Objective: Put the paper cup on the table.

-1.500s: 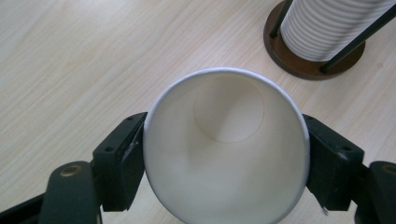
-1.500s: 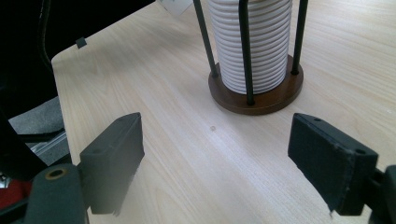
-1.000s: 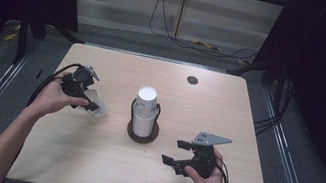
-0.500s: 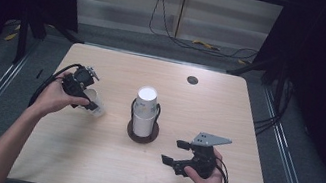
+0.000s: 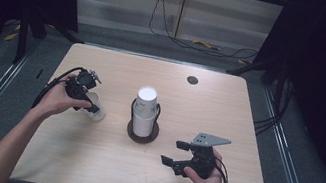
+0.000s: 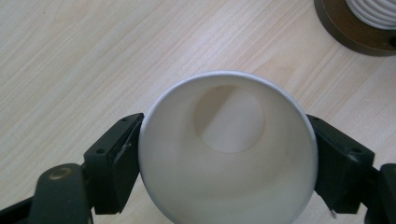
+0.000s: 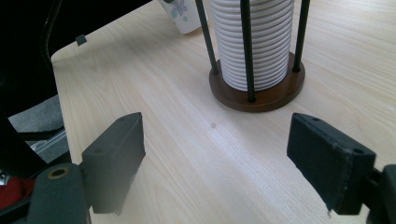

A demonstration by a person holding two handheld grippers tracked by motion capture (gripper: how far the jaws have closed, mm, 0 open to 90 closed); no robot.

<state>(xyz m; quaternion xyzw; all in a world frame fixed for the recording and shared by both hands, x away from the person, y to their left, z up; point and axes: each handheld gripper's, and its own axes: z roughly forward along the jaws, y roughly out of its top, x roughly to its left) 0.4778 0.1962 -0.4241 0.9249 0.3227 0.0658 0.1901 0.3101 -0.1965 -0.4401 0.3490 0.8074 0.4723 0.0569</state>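
My left gripper is clamped on a white paper cup, both pads pressed against its sides, holding it tilted over the wooden table just left of the cup holder. My right gripper rests near the front edge, jaws wide apart with nothing between them, facing the stacked cups.
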